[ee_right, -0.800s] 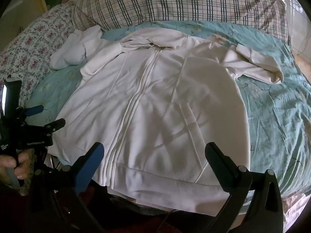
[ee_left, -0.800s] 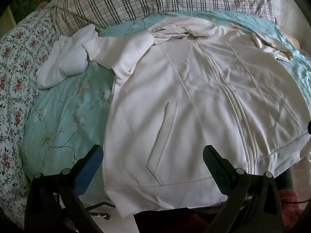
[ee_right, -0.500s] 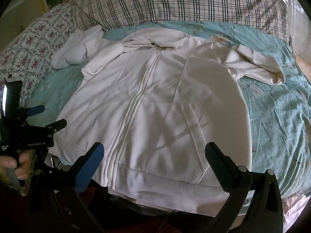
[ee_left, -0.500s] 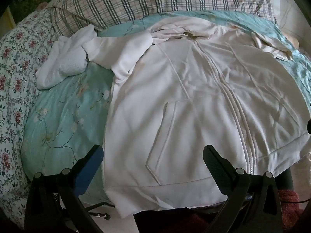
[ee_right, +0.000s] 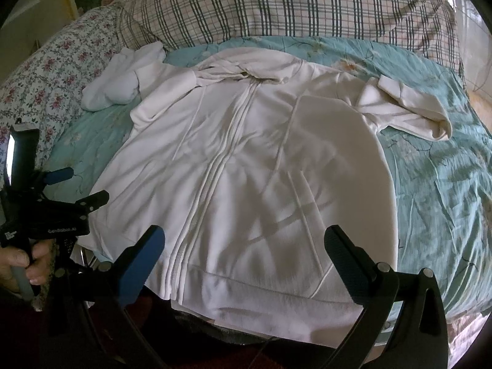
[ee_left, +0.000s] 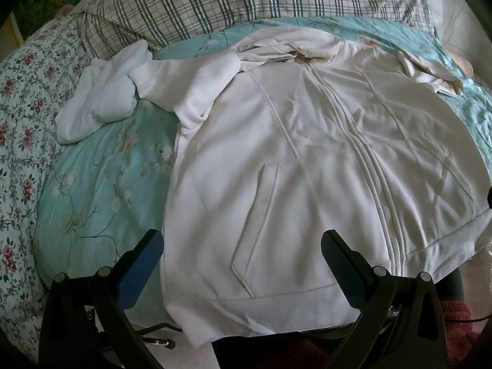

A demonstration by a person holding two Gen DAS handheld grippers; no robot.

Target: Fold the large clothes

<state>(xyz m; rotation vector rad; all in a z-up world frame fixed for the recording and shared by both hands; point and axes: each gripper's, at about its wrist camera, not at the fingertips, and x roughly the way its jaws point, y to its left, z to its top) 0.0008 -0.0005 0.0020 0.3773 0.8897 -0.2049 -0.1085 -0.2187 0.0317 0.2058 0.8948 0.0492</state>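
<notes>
White hoodie [ee_left: 307, 160] spread zip-up across the teal bedspread [ee_left: 101, 178], its hem hanging over the near bed edge.
Bare bedspread lies on both sides of it. Left gripper [ee_left: 243, 264] and right gripper [ee_right: 246, 261] hover tilted down over the hem, jaws wide, empty; plaid pillow [ee_right: 292, 3] behind.

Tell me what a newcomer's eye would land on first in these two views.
First, the big white zip-up hoodie spread front-up across the turquoise floral bedspread, its hem hanging over the near edge and both sleeves bunched up by the shoulders. Next, a smaller white garment crumpled beside its sleeve, below the plaid pillow. In the foreground, the left tool and right tool both hover open above the hem, holding nothing.
</notes>
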